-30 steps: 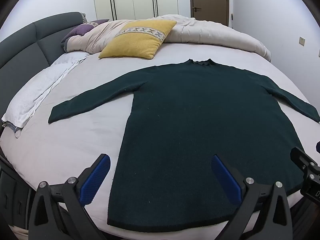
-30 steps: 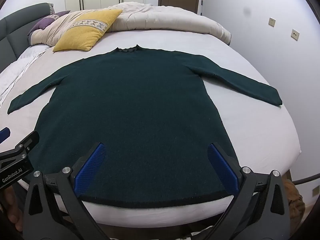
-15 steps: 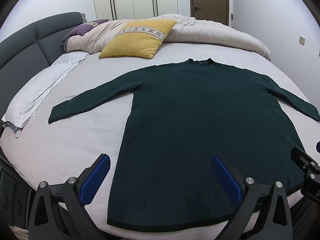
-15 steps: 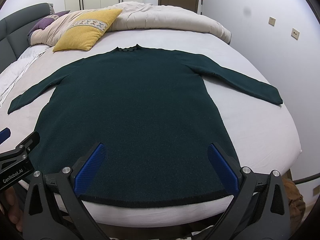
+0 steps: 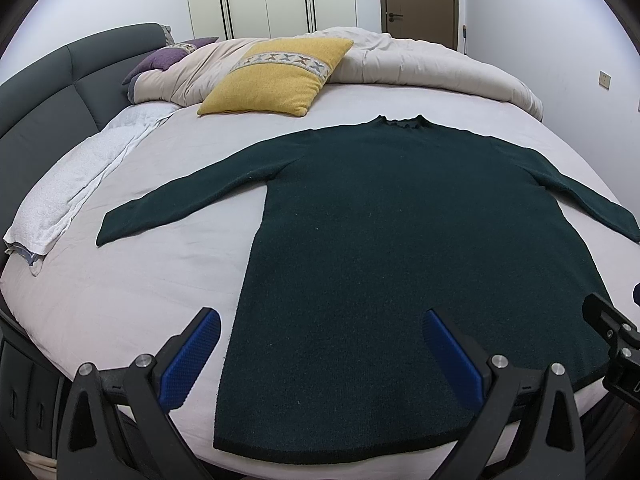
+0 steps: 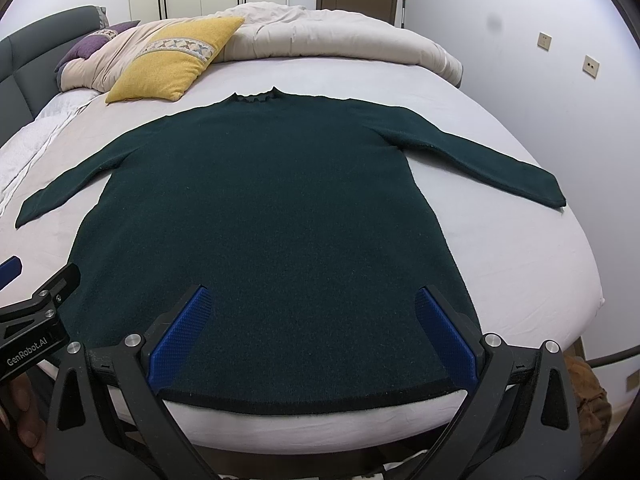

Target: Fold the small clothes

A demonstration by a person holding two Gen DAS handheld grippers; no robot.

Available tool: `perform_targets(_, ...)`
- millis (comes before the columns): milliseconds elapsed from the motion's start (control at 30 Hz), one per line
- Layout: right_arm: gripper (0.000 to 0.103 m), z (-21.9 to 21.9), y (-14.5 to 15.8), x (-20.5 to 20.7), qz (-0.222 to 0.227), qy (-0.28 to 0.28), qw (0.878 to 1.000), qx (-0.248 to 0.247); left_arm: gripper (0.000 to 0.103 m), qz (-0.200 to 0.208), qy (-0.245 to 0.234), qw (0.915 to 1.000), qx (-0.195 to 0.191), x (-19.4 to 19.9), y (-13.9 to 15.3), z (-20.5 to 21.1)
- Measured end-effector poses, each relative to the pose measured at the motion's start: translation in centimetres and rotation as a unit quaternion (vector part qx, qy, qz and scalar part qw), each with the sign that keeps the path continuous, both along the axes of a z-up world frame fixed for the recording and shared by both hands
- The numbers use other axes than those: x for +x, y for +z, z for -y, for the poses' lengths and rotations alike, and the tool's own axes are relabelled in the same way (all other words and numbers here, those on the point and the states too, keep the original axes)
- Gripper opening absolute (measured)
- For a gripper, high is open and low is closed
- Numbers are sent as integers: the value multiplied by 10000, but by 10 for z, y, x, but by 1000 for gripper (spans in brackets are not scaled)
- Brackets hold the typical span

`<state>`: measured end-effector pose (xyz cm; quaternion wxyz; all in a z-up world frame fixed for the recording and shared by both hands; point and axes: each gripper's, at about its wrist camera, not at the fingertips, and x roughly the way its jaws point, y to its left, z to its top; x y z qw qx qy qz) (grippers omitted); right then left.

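Note:
A dark green long-sleeved sweater lies flat on the bed, collar far, hem near, both sleeves spread out. It also shows in the right wrist view. My left gripper is open and empty above the hem's left part. My right gripper is open and empty above the hem's right part. Neither touches the sweater. The right gripper's body shows at the right edge of the left wrist view; the left gripper's body shows at the left edge of the right wrist view.
The bed has a pale sheet. A yellow pillow, a purple pillow and a bunched duvet lie at the far end. A white towel lies along the left side by the grey headboard. A wall is on the right.

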<state>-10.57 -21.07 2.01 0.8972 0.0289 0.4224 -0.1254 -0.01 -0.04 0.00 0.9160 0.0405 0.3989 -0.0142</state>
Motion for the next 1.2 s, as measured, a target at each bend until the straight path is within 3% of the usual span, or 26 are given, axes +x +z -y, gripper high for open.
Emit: perform_targets(1200, 103, 0, -5, -2, -25, 6, 10000, 1, 103, -17, 1, 10000, 8, 0, 0, 0)
